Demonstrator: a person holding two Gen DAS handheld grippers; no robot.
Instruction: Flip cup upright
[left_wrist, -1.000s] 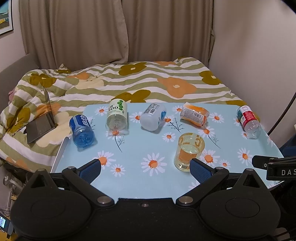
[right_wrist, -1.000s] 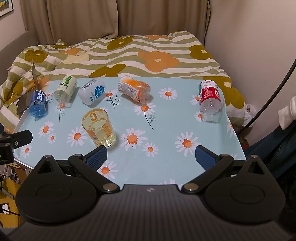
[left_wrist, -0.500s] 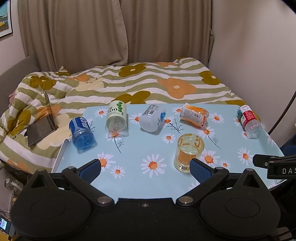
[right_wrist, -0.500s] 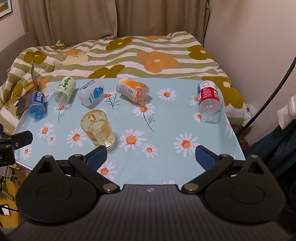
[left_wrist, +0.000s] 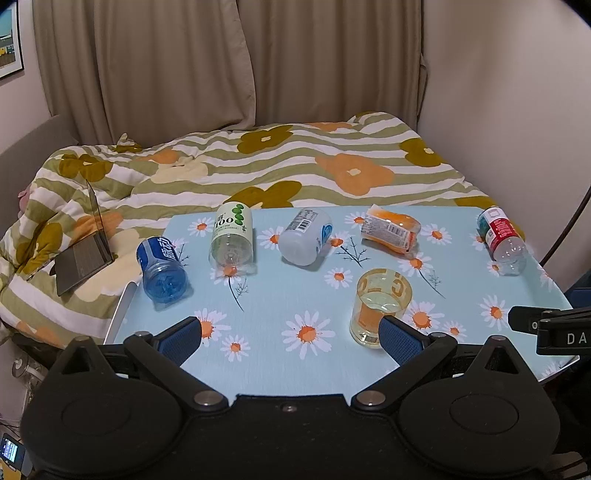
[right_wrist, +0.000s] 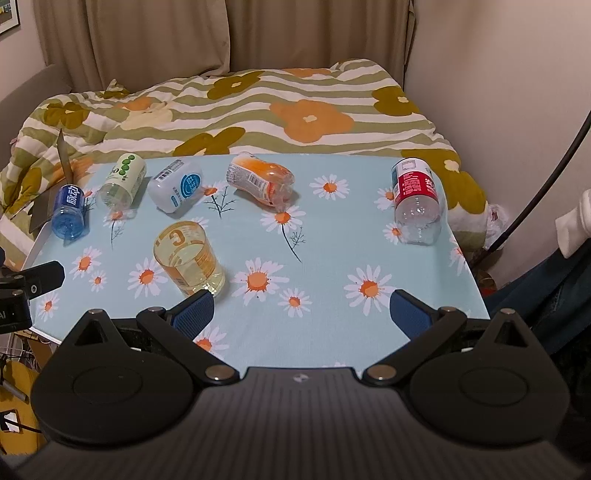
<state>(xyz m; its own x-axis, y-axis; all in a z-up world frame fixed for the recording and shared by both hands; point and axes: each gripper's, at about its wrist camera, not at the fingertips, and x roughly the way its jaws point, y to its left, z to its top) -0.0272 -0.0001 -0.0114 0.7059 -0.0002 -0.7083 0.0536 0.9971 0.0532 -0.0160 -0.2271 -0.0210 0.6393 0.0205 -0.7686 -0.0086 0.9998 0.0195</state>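
Note:
A clear yellow cup (left_wrist: 379, 306) stands upright, mouth up, on the daisy-print table (left_wrist: 280, 295); it also shows in the right wrist view (right_wrist: 188, 258). My left gripper (left_wrist: 290, 334) is open and empty at the table's near edge, its right fingertip (left_wrist: 397, 338) just in front of the cup. My right gripper (right_wrist: 301, 314) is open and empty at the near edge, its left fingertip (right_wrist: 194, 314) close to the cup's base.
Several bottles lie on their sides along the far half: blue (left_wrist: 160, 267), green-labelled (left_wrist: 232, 236), white (left_wrist: 306, 236), orange (left_wrist: 391, 229) and red-labelled (left_wrist: 502, 242). A bed with a floral quilt (left_wrist: 295, 166) lies behind. A laptop (left_wrist: 83, 254) sits on it at left.
Both grippers have pulled back and risen slightly, so the table sits a little lower and farther in view. The cup and bottles have not moved.

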